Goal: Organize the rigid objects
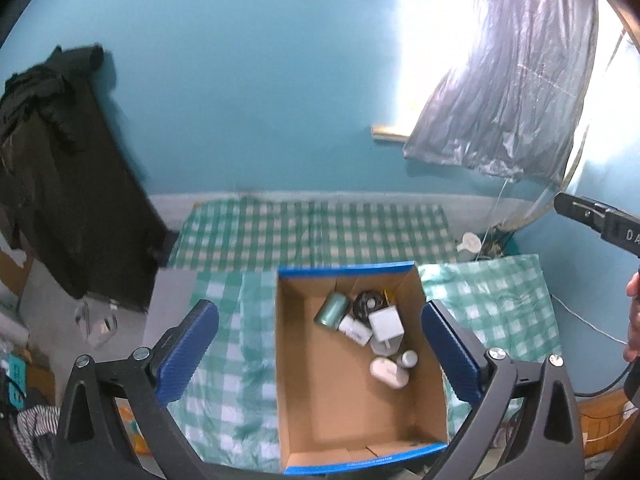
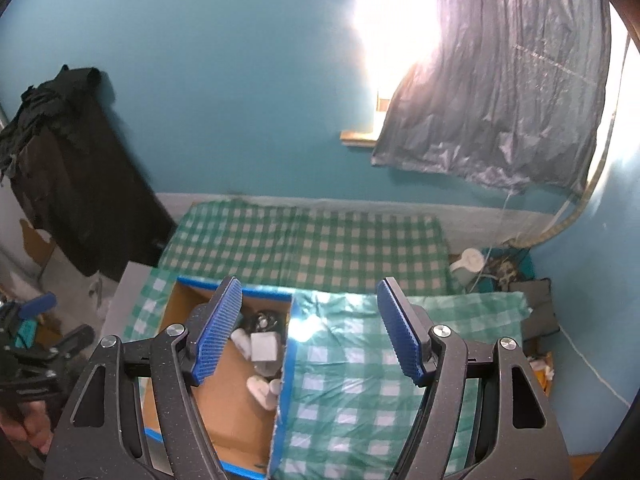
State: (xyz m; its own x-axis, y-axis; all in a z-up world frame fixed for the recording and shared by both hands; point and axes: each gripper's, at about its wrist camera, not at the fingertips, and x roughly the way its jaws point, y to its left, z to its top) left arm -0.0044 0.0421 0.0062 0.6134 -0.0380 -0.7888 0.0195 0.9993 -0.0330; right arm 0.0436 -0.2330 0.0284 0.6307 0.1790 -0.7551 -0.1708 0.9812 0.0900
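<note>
Left gripper (image 1: 320, 356): your jaws stand wide apart with nothing between the pads; the box sits below them, centre-bottom of the left view.
Right gripper (image 2: 310, 332): your jaws are parted, pads pressing on nothing; they frame the box's right wall and the cloth, lower centre of the right view.
Box (image 1: 308, 380): open cardboard with blue rim, resting on the cloth; in the right view it lies lower left, partly behind your left finger.
Contents: all bunched at the far right of the box floor. Green can (image 1: 331, 311) on its side, black disc (image 1: 368, 304) beside it, white cube (image 1: 385, 326) touching both neighbours, white case (image 1: 389, 372) nearest you, small bottle (image 1: 407, 358) just beside the case.
Cloth (image 1: 236, 360): green-and-white check, under and around the box.
Mattress (image 1: 312, 236): checked cover, against the teal wall, middle of frame.
Dark clothes (image 1: 60, 160): hanging, left edge.
Curtain (image 1: 512, 92): silvery, upper right, bright light beside it.
Your hand (image 1: 633, 316): right edge of the left view, on the other gripper's handle.
</note>
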